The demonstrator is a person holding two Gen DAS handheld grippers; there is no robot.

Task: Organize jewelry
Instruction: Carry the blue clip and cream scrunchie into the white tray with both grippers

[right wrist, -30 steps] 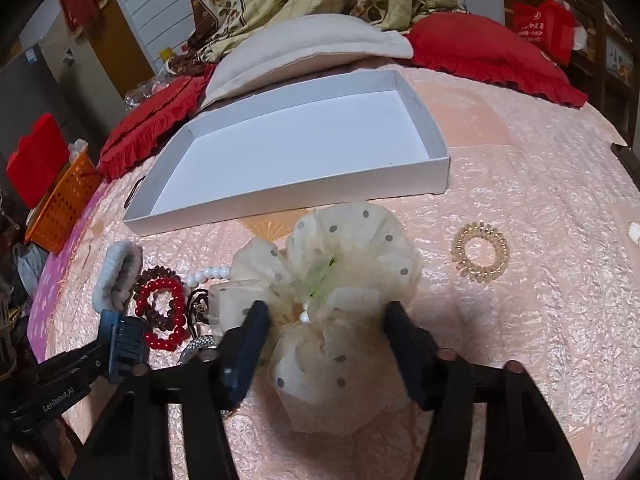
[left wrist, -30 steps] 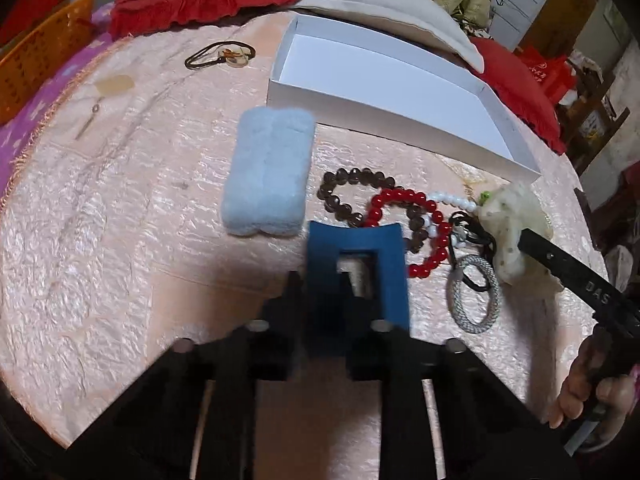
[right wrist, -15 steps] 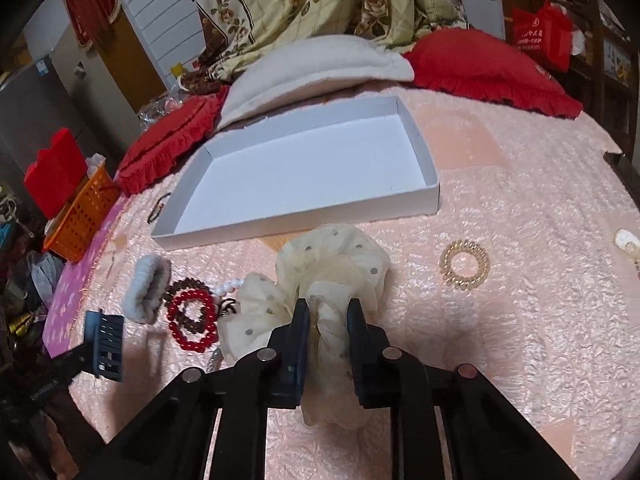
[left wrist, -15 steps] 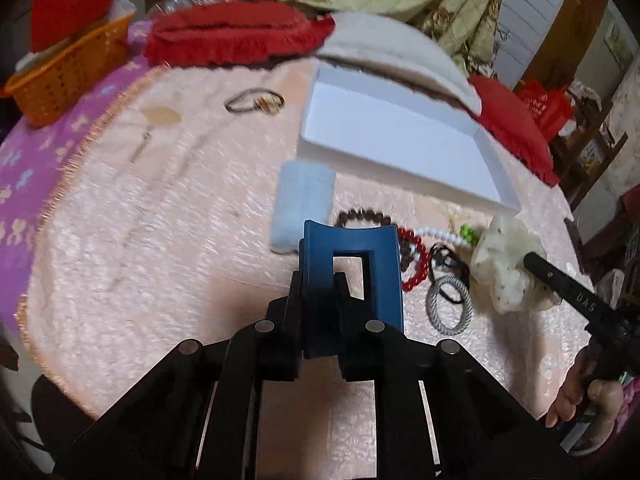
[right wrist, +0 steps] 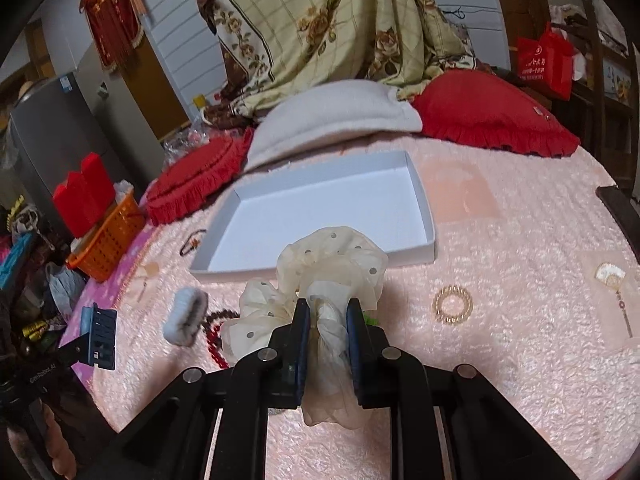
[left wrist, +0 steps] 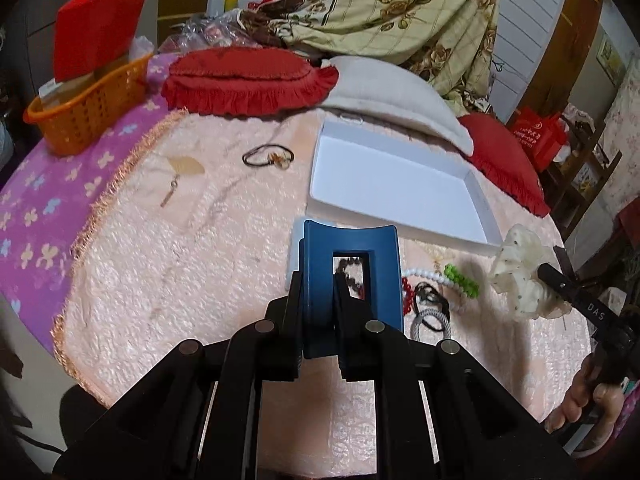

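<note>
Cream gauze with small dark dots is what the right gripper (right wrist: 328,312) holds: its two jaws are pressed on the bunched middle of the dotted scrunchie (right wrist: 332,256), and the ruffles spread out above and to the left of the fingers while a tail of fabric hangs below them. These jaws have just been closing, with the scrunchie between them. The scrunchie is lifted clear of the pink bedspread (right wrist: 500,320).

Just beyond this gripper lies the white box (right wrist: 428,216), open and shallow. To the right of the gripper a gold spiral hair tie (right wrist: 452,304) rests on the bedspread, apart from everything else. To the left lie a pale blue fluffy band (right wrist: 184,316) and, touching one another, a brown bead bracelet (right wrist: 224,314) and a red bead bracelet (right wrist: 214,344).

The left gripper (left wrist: 318,276) is clenched on a blue hair claw (left wrist: 352,264), gripping its left side, and it holds the claw in the air. Seen through the opening of the claw and right of it is the small heap on the bedspread: a white pearl bracelet (left wrist: 420,274), a string of green beads (left wrist: 462,280), black hair ties (left wrist: 430,300) and a silver ring-shaped band (left wrist: 416,324). Ahead and left of this gripper a brown hair tie with a charm (left wrist: 268,156) lies alone.
</note>
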